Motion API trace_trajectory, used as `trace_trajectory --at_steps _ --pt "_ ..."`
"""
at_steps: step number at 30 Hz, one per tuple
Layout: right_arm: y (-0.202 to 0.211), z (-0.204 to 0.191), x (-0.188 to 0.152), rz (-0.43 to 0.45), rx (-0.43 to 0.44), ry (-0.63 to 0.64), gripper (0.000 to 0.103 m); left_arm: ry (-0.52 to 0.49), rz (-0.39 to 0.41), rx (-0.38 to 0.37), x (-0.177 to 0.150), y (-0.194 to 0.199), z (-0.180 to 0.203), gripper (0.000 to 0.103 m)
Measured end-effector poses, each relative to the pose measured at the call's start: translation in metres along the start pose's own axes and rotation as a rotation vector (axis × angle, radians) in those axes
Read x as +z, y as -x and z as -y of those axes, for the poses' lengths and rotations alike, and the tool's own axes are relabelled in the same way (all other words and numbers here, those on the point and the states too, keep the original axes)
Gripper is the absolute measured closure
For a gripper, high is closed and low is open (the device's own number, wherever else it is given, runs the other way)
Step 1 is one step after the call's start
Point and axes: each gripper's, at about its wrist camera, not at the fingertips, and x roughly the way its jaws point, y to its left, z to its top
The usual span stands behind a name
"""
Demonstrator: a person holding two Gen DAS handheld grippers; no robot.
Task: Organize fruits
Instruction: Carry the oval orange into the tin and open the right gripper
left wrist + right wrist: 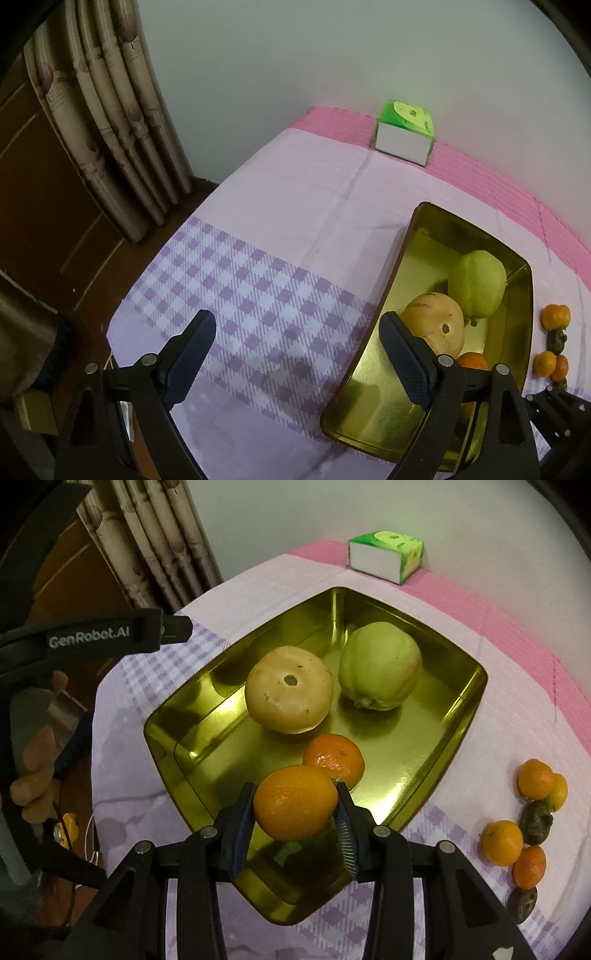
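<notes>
The right gripper (pixel 295 805) grasps an orange (pixel 295 802) over the tray's (pixel 461 709) near edge, low centre. The tray already holds two large fruits and a tangerine (pixel 334 758). About four more (pixel 502 842) wait at lower right. The left gripper (pixel 299 354) hangs released.

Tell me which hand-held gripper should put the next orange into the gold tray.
Right. The right hand-held gripper is already shut on an orange above the near part of the gold tray, so it likely only needs to lower and release. The left hand-held gripper is open, holding nothing, over the cloth beside the tray.
</notes>
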Motion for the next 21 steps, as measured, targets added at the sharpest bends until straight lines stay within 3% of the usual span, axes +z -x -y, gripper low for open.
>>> trace_trajectory --at_steps 13,21 --pt "-0.0099 0.0041 0.0032 0.005 -0.085 0.028 0.064 -0.004 -0.021 -0.008 -0.0014 -0.0056 0.0005 0.013" --pt "-0.0097 0.0085 0.0025 0.008 -0.081 0.014 0.064 -0.006 -0.020 -0.012 -0.0029 -0.0065 0.0018 0.013"
